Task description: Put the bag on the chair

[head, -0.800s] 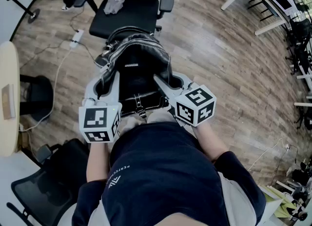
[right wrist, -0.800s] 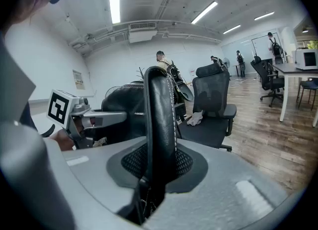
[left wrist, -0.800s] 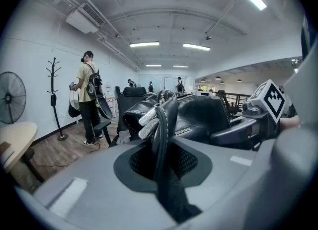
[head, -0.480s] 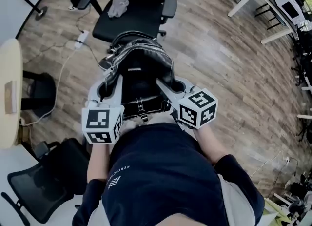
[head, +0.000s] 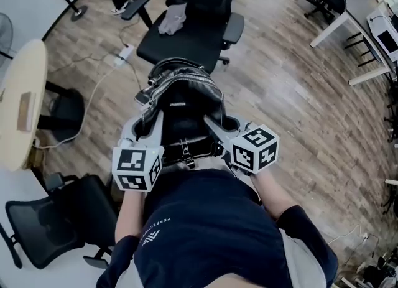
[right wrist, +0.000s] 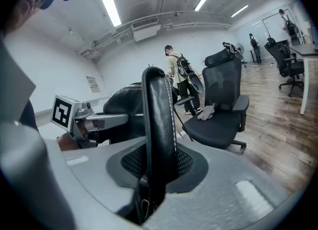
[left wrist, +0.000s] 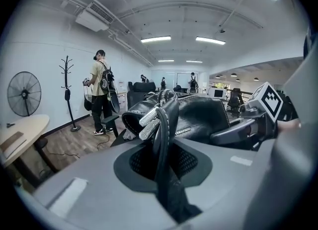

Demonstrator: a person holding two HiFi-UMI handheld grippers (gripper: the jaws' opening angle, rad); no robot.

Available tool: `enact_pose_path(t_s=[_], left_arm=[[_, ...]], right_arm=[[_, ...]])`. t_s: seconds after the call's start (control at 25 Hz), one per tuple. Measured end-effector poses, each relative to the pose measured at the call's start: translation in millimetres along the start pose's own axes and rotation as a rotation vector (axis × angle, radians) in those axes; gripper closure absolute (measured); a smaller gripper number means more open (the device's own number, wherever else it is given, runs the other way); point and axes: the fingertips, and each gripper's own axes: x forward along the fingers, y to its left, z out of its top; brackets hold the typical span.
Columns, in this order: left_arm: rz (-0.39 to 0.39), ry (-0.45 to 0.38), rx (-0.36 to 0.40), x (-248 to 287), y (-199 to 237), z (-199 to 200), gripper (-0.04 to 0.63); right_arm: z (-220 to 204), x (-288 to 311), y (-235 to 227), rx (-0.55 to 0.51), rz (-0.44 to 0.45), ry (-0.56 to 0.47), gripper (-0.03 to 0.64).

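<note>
Glossy black leather bag [head: 185, 94], stitched straps [right wrist: 159, 110] clenched in left tool [left wrist: 160, 150] and right tool [right wrist: 157, 160], near padded chair [head: 186, 41]

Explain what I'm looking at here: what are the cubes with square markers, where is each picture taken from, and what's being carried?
No robot here: a person holds hand-worked tongs in each hand; the cubes are part of them. The top-down picture comes from a camera on the person's head; the other two come from cameras riding on the left tongs and right tongs, looking along their jaws. Each pair is shut on a strap of the black bag, which hangs between them above the floor. Ahead stands a chair with a pale cloth on its seat; the bag is not on it yet.
</note>
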Motion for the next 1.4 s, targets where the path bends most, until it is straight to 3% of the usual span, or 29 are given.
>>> enact_pose_path(t_s=[0.48,1.0,1.24,1.4], left_arm=[[-0.112,0.018,0.0,65,45,15,0.518],[-0.179,0.033,-0.004,140,177,49,0.518],[-0.214,0.046,-0.035,167,222,52,0.52],[-0.238,0.055,-0.006,189,242,59,0.52]], right_arm=[[29,51,-36,0.054,-0.109,0.001,0.541],[99,182,-55,0.102,-0.149,0.006,0.541],[118,229,-65,0.088,-0.187,0.016,0.538],[127,251,-74,0.12,-0.206,0.003,0.538]])
